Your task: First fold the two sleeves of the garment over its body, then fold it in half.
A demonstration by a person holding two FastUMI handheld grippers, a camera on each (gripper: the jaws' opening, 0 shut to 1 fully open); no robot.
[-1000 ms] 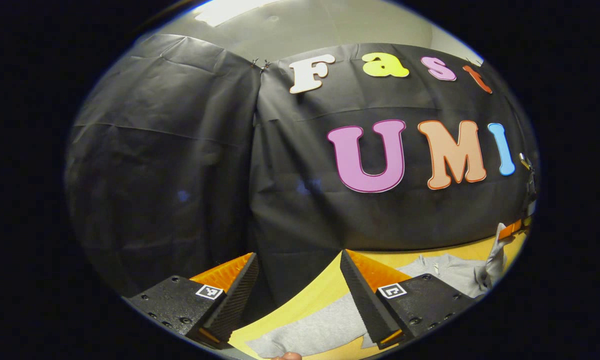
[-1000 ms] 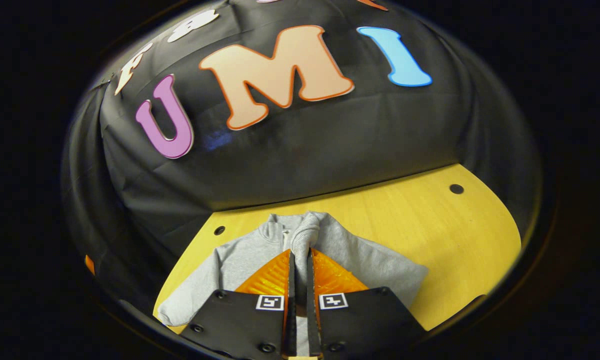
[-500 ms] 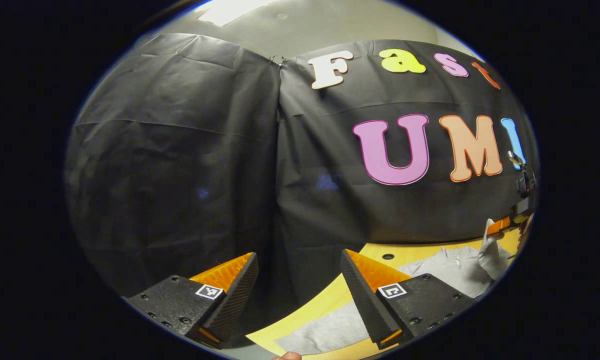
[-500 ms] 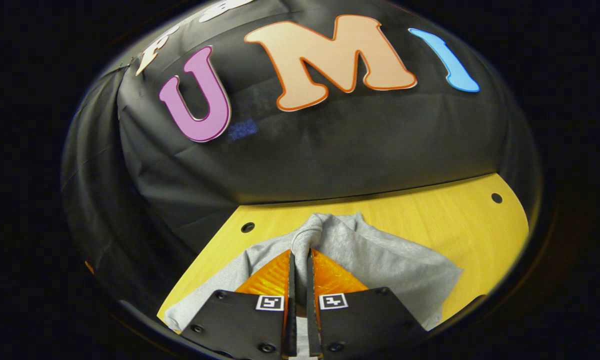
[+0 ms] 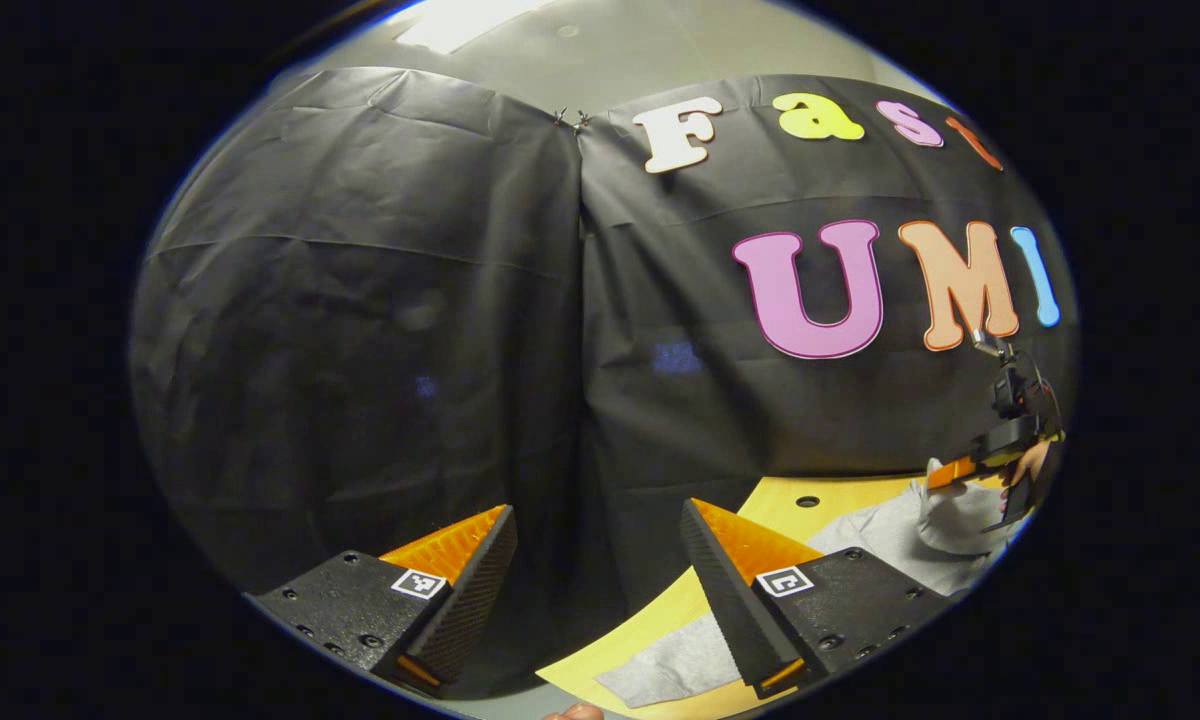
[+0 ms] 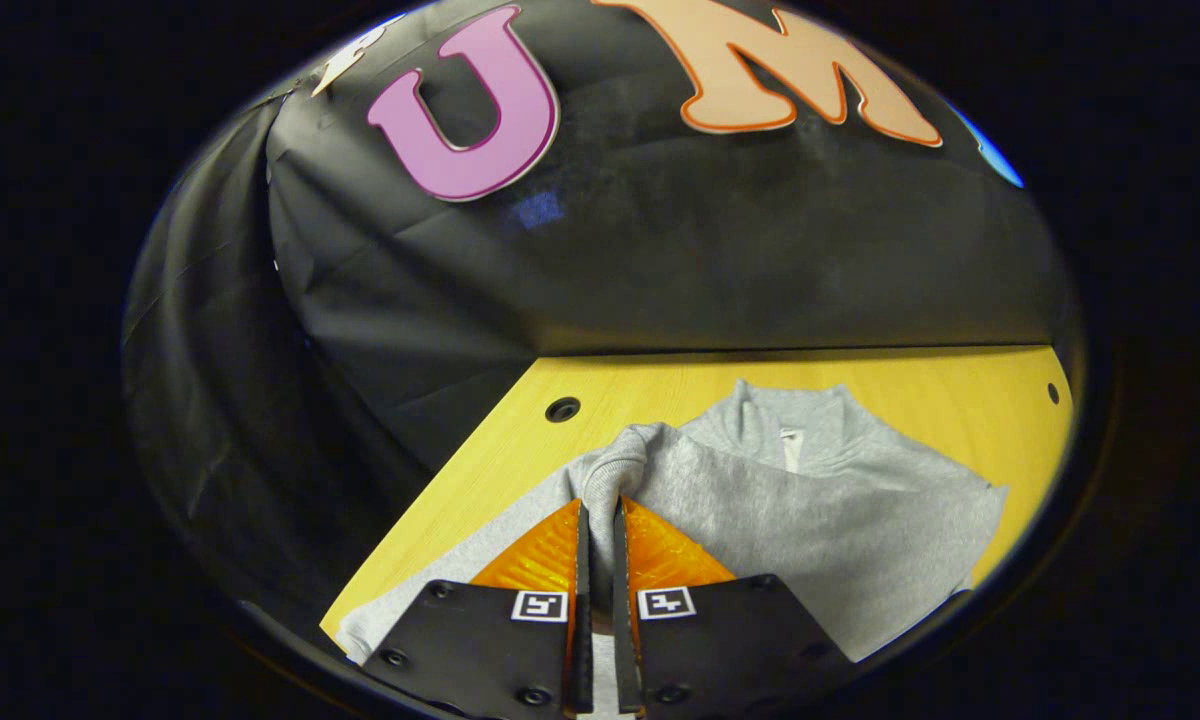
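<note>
A grey sweatshirt [image 6: 810, 530] with a short zip collar lies on the yellow wooden table [image 6: 650, 385]. My right gripper [image 6: 600, 510] is shut on the cuff of a grey sleeve [image 6: 625, 465], holding it up over the garment's body. In the left gripper view, my left gripper [image 5: 600, 525] is open with nothing between its fingers, raised off the table's left end. There the sweatshirt [image 5: 885, 530] lies at lower right, and another sleeve [image 5: 675, 670] stretches toward the near edge. The right gripper [image 5: 950, 472] with its raised cuff and a hand show far right.
The black cloth wall [image 6: 660, 260] stands close behind the table. Round holes [image 6: 563, 409] are set in the tabletop near its back edge. Bare wood [image 6: 960, 380] shows behind the collar.
My right gripper has carried the sleeve cuff leftward across the garment, so the collar now shows to its right. The left gripper view has swung left, away from the garment.
</note>
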